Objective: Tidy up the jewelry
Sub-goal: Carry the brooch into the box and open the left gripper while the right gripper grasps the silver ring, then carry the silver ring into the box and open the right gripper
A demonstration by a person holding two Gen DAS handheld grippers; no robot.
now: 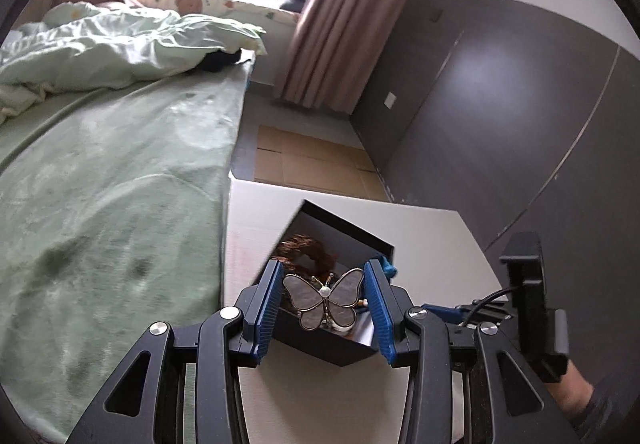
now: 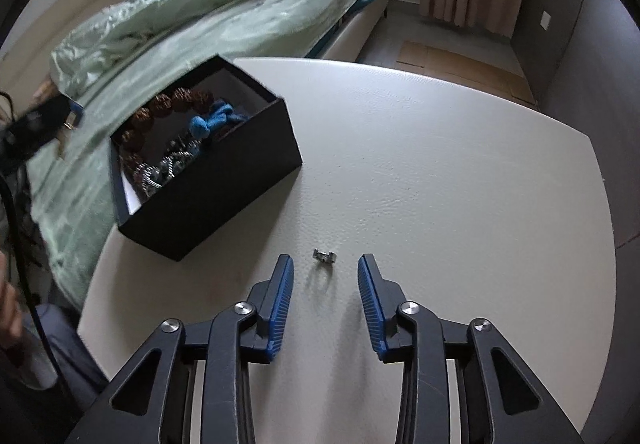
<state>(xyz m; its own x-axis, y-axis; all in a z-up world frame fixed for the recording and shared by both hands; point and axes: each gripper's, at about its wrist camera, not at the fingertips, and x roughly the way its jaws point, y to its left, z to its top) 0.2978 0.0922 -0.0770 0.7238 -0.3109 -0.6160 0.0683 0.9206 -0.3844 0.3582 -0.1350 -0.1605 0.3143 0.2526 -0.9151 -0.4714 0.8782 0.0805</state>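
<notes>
Left wrist view: the left gripper (image 1: 324, 298) has its blue pads pinched on the wingtips of a butterfly brooch (image 1: 323, 298), grey wings with a pearl at the centre, carried just above the open black box (image 1: 344, 344). I'd say the step in hand is dropping the brooch in with the brown bead bracelet (image 2: 168, 112), the blue knot (image 2: 212, 122) and the silver chains already inside. Next, the pads need to part once the brooch is over the opening.

Meanwhile the right gripper (image 2: 324, 284) points down at a small silver ring (image 2: 325, 256) lying on the table; its jaws stand apart on either side, touching nothing. To lift it they must come down and close narrow, as the ring could skid.

The cream table (image 2: 440, 172) sits beside a bed with green bedding (image 1: 112, 172); pink curtains (image 1: 332, 28) and dark wardrobe doors (image 1: 500, 104) stand beyond.
</notes>
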